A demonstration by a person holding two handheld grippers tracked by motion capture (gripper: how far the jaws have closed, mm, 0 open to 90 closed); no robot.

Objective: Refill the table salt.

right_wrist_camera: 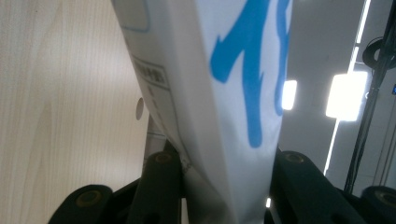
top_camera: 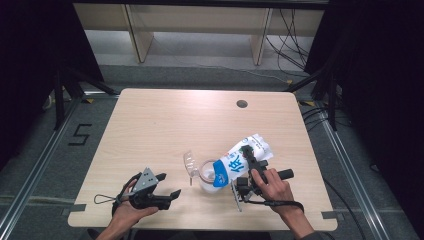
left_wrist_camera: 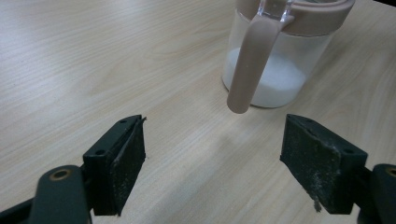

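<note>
Two black grippers work over the pale wood-grain table point(top_camera: 150, 125). The right gripper point(top_camera: 248, 165) is clamped on a white plastic pouch with blue lettering point(top_camera: 240, 162), tilted with its lower end over the clear jar with a dusty-pink rim and handle point(left_wrist_camera: 275, 51). White powder lies in the jar, near the table's front edge. The left gripper point(top_camera: 167, 186) rests nearby, jaws spread, holding nothing. Beyond the table are grey floor, cables and pale wooden furniture legs point(top_camera: 140, 35).

The jar point(top_camera: 206, 176) is set on the desk point(top_camera: 165, 125), with the bag point(top_camera: 240, 161) tilted over it from the right and the lid point(top_camera: 189, 162) laid just left.
</note>
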